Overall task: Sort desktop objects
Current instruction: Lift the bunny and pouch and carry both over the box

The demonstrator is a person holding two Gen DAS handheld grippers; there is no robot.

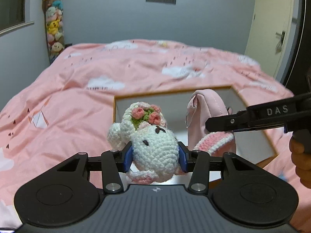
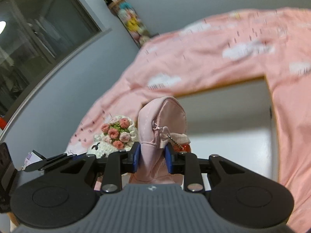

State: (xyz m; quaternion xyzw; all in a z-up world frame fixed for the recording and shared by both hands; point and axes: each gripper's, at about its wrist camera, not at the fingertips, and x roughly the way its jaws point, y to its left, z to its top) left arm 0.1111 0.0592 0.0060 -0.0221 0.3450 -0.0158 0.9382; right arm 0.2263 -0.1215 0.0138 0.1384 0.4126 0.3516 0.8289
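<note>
My left gripper (image 1: 155,156) is shut on a white crocheted doll (image 1: 153,145) with pink flowers on its head, its blue pads pressing both sides. The doll hangs over the near left part of an open white box with an orange rim (image 1: 116,104). A pink zip pouch (image 2: 161,124) sits squeezed between the blue pads of my right gripper (image 2: 152,158), with a bead chain and a red charm at its zipper. In the left wrist view the pouch (image 1: 206,114) hangs over the box's right half, the right gripper's black finger across it. The doll (image 2: 114,137) shows left of the pouch.
The box (image 2: 267,81) rests on a bed with a pink cloud-print quilt (image 1: 97,68). A column of plush toys (image 1: 54,29) hangs in the far left corner. A window (image 2: 38,38) lies to the left, a cream door (image 1: 272,29) to the right. A person's hand (image 1: 299,155) holds the right gripper.
</note>
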